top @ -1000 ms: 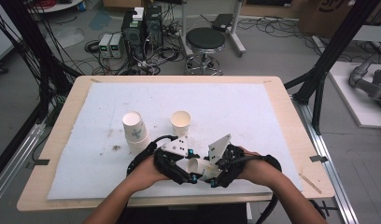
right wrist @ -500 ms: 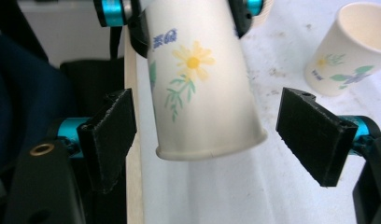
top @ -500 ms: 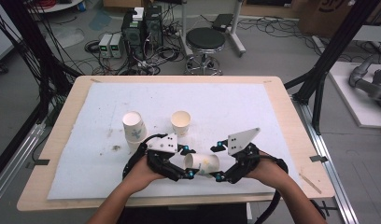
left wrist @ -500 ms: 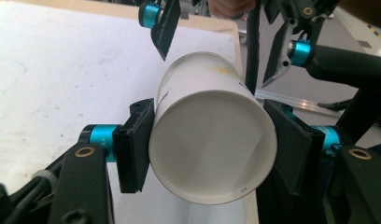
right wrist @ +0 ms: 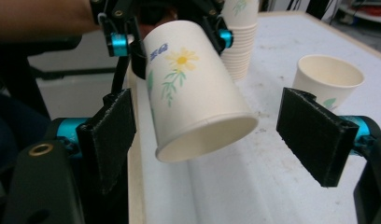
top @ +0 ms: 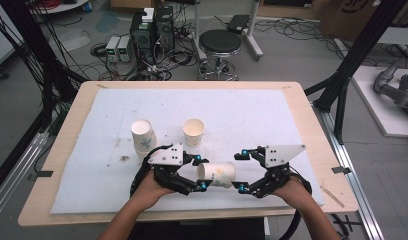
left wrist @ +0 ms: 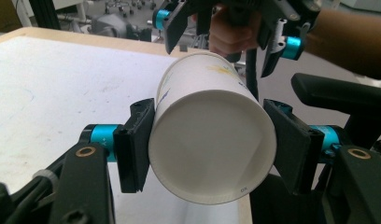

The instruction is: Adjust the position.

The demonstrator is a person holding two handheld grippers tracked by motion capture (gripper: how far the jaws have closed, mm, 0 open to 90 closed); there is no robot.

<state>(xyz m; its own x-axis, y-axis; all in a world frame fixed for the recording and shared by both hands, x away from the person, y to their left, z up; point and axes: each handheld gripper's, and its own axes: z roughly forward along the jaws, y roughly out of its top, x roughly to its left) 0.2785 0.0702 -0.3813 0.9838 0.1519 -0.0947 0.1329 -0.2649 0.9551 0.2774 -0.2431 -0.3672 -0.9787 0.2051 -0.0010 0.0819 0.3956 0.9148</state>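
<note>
White padding (top: 252, 115) covers the wooden table (top: 312, 125), with cables and a stool on the floor beyond. Over the near part of the pad, a paper cup (top: 216, 174) lies on its side in the air, white with a yellow flower and green leaves printed on it. The left gripper (top: 202, 173) is clamped across the cup's closed end, its pads pressed on both sides. The right gripper (top: 238, 171) has its jaws spread wide on either side of the cup's open rim, not touching it. Half a second ago the right jaws sat closer to the cup; now they have drawn back to the right, leaving a gap. A stack of cups (top: 143, 136) and a single upright cup (top: 193, 131) stand just behind the left gripper. Bare pad stretches to the right and far side; the table's near edge lies just below both hands.
</note>
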